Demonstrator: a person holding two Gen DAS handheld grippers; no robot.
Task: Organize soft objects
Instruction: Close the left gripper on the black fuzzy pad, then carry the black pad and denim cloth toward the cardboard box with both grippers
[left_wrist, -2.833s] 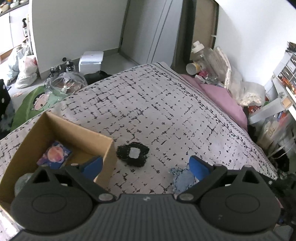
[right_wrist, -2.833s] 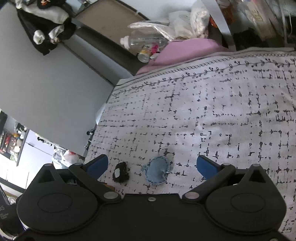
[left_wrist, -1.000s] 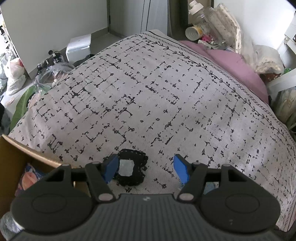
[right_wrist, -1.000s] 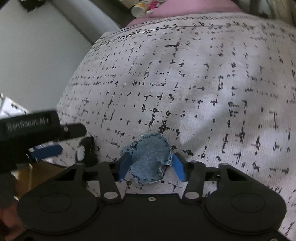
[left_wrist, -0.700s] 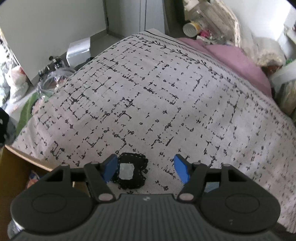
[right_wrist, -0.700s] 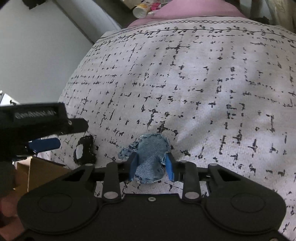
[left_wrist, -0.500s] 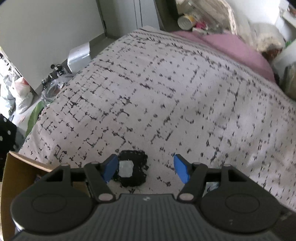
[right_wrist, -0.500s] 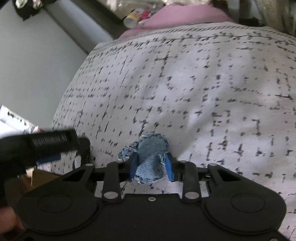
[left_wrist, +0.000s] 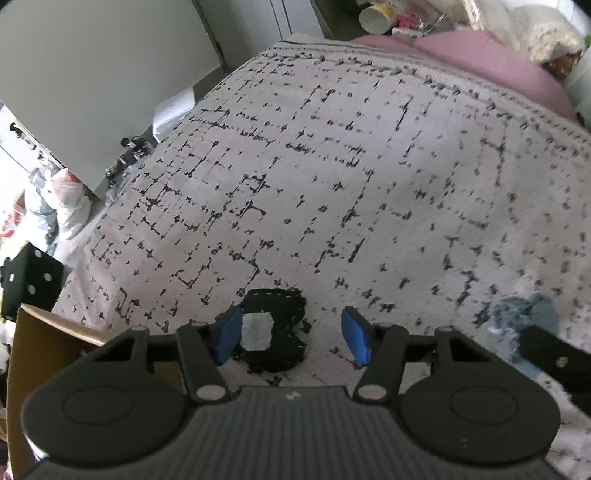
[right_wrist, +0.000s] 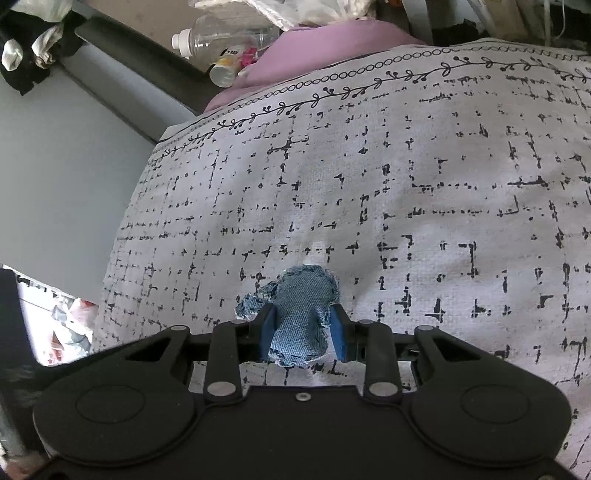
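While both tools work over a bed: two soft patches are being handled, one by each hand.
Bed cover (left_wrist: 369, 177): white cloth with a broken black grid print; a leafy black border runs along its far edge.
Left tongs (left_wrist: 291, 338): pointing steeply down at the cover, blue pads apart and closing in.
Black patch (left_wrist: 277, 332): a dark, stitched-edge cloth piece with a pale square on it, lying flat on the cover between the left pads; the left pad sits right at its edge, the right pad is clear of it.
Right tongs (right_wrist: 301, 332): pads pressed against a denim piece from both sides, gripping it.
Denim patch (right_wrist: 301, 314): frayed blue cloth, pinched and bunched upward between the right pads, its far end sticking out beyond them above the cover.
Cardboard box (left_wrist: 40, 343): brown, open, at the near left, just beside the black patch.
Pink bedding (right_wrist: 325, 40): at the far end of the bed.
Plastic bottle (right_wrist: 221, 37): lying on its side beyond the pink bedding.
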